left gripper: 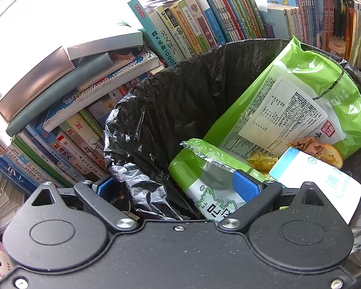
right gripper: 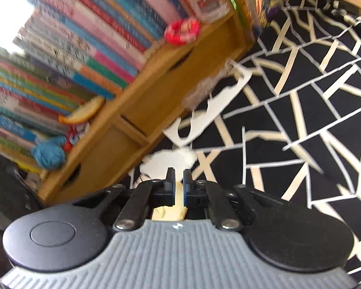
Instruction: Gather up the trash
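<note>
A bin lined with a black bag (left gripper: 180, 91) holds a large green snack bag (left gripper: 300, 96), a small green packet (left gripper: 204, 166), a white packet (left gripper: 320, 180) and orange peel (left gripper: 325, 151). My left gripper (left gripper: 175, 186) is open and straddles the bin's near rim, with one blue pad (left gripper: 245, 187) inside against the small packet and the other outside. In the right wrist view, my right gripper (right gripper: 179, 171) is shut on the near edge of a torn white paper scrap (right gripper: 166, 160), which lies on a black rug with cream lines (right gripper: 300, 110). A long torn strip (right gripper: 216, 106) trails away from it.
Rows and stacks of books (left gripper: 84, 110) crowd the bin's far and left sides. A wooden bookshelf (right gripper: 156, 101) borders the rug; an orange peel slice (right gripper: 84, 113), a blue yarn ball (right gripper: 49, 155) and a red-and-white ring (right gripper: 181, 32) sit on its ledge.
</note>
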